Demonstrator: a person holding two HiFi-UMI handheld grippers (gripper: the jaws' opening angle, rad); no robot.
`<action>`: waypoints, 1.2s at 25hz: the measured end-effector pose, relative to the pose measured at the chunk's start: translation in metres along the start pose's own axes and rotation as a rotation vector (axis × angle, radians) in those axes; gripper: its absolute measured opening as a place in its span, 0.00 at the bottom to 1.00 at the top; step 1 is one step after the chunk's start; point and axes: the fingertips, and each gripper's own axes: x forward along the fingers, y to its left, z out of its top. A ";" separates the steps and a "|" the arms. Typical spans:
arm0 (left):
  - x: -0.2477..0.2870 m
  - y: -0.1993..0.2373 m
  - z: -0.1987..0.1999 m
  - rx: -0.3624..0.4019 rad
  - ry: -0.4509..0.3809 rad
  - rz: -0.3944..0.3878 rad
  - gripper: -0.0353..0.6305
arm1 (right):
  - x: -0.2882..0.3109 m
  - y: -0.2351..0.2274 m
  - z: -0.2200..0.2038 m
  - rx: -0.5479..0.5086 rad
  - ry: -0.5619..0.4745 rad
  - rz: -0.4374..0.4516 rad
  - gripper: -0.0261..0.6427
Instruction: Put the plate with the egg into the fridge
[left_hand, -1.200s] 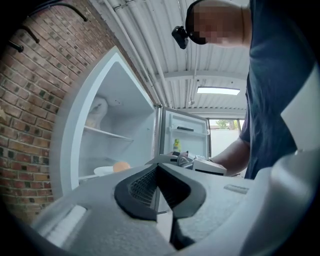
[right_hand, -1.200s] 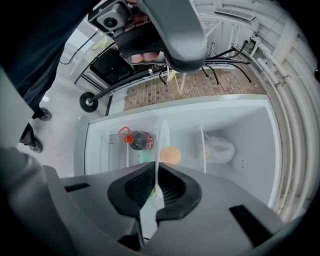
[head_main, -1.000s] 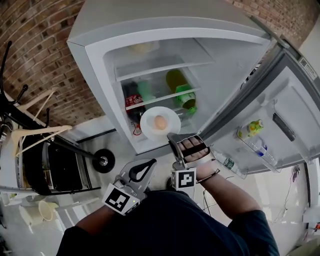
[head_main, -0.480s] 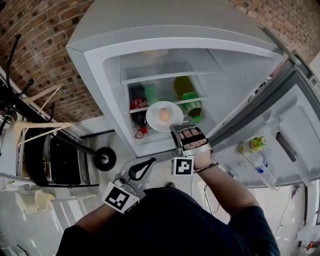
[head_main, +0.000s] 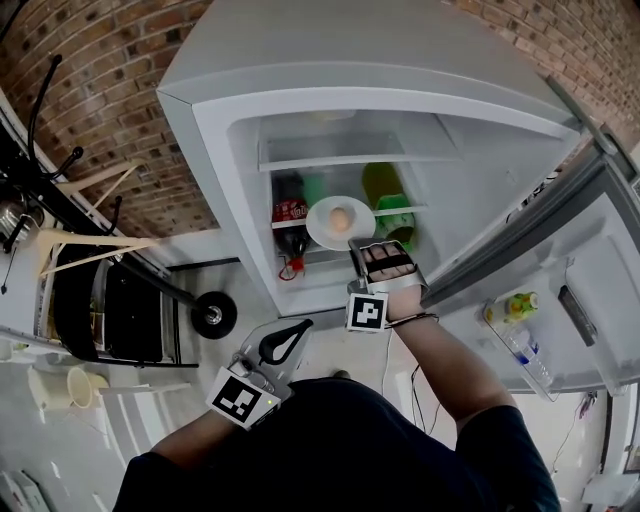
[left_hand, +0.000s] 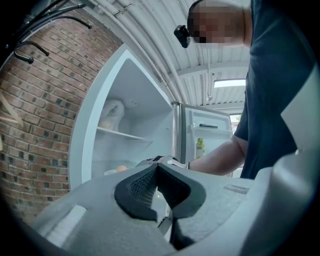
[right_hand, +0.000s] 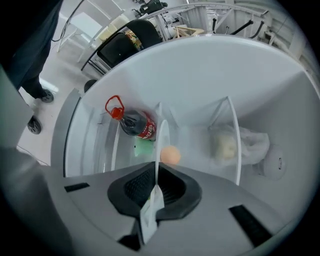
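A white plate with a tan egg on it is held inside the open fridge, level with its middle shelf. My right gripper is shut on the plate's near rim. In the right gripper view the plate shows edge-on between the jaws, with the egg just beyond them. My left gripper hangs low by the person's body, outside the fridge, shut on nothing. The left gripper view shows its jaws closed together, and the egg far off.
A cola bottle and green bottles stand on the fridge shelves. A bagged item lies on the top shelf. The open door at right holds bottles. A black chair and wooden hangers stand at left.
My right gripper has carried the plate with the egg forward, from in front of the fridge opening to inside it. The left gripper has stayed low.
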 end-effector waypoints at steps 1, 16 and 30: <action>-0.001 0.001 0.000 0.001 0.002 0.005 0.06 | 0.005 0.001 -0.001 0.002 0.001 0.006 0.07; -0.007 0.005 -0.008 -0.020 0.030 0.033 0.06 | 0.053 0.012 -0.009 0.001 0.026 0.165 0.09; -0.010 0.001 -0.012 -0.034 0.039 0.031 0.06 | 0.077 0.010 -0.009 -0.010 0.045 0.243 0.11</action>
